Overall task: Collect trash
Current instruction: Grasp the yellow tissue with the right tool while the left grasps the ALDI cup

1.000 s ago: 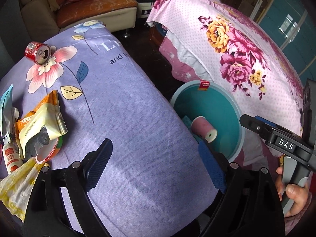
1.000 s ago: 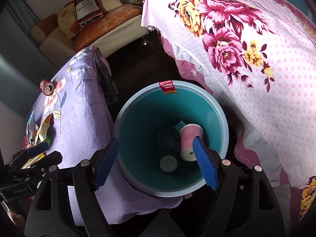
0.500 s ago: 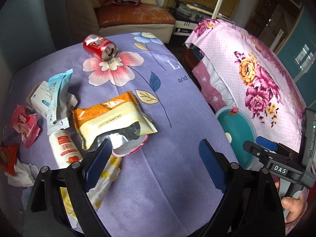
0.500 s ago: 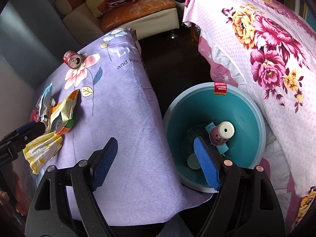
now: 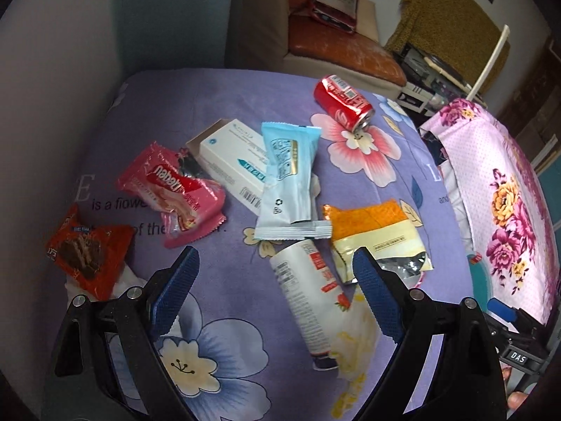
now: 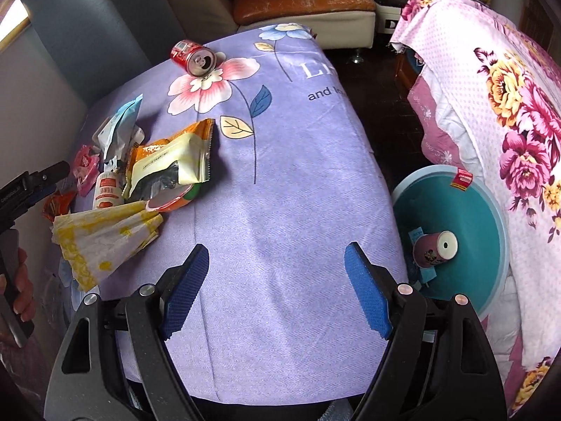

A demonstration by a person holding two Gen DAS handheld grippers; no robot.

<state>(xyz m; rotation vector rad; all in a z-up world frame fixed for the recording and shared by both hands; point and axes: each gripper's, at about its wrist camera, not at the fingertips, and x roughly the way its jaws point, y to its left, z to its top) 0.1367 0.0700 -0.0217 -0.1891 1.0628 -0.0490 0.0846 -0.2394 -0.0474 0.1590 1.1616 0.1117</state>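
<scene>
Under yellow wrapper, half-hidden cup

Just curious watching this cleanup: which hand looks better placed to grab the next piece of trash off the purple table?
Probably the left: the left gripper is open right above the white bottle, while the right gripper hangs over bare purple cloth.

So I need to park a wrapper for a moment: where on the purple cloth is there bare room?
Bare cloth runs from the orange snack bag to the edge by the teal bin; another patch lies between the red can and the printed lettering. The wall side is crowded: pink wrapper, white box, blue pouch.
</scene>
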